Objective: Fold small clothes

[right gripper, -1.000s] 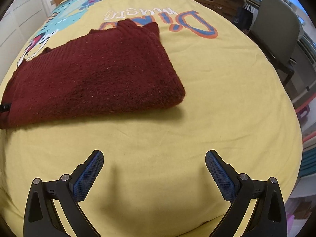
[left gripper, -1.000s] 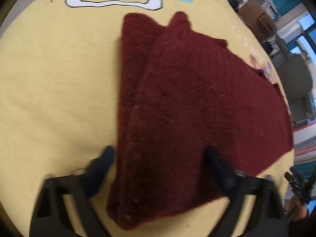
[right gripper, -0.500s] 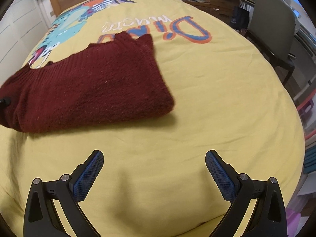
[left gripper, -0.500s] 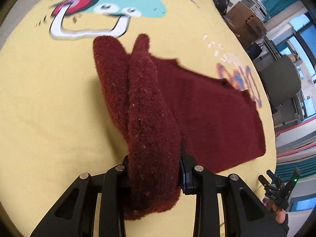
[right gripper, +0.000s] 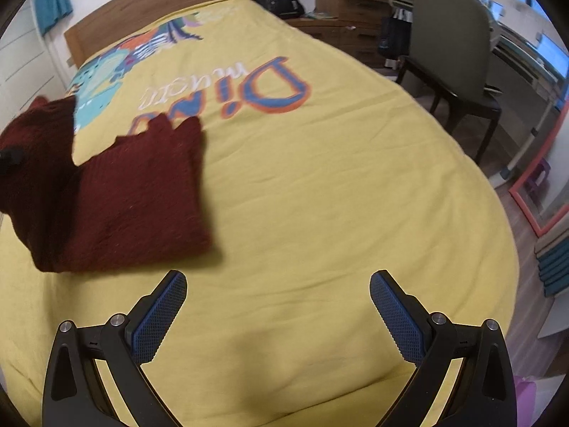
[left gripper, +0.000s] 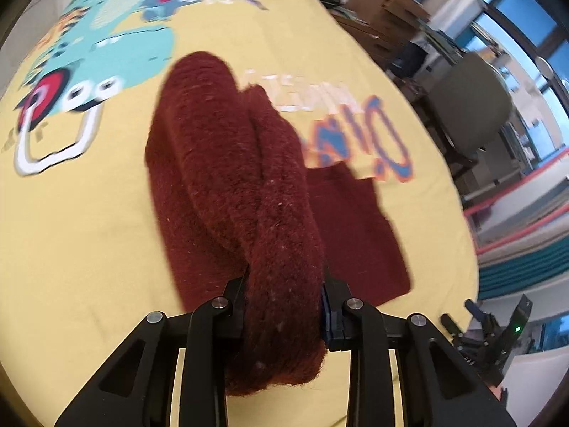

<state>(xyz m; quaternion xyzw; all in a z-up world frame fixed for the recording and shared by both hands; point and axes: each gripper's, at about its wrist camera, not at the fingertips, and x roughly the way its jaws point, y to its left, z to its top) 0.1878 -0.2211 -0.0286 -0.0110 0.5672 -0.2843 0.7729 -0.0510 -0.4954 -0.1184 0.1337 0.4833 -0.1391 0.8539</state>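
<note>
Sweater [left gripper: 227, 185]: already folded in layers, one end lifted from the bedspread [left gripper: 89, 231]; last fold is left.
Left gripper [left gripper: 284, 306]: jaws closing, clamped on the thick edge.
Right gripper [right gripper: 277, 306]: spread, nothing is held.

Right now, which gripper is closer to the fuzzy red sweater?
Left. The left gripper is closing on the red sweater, with a thick fold lifted between its fingers. The right gripper is open over bare yellow bedspread, apart from the sweater.
</note>
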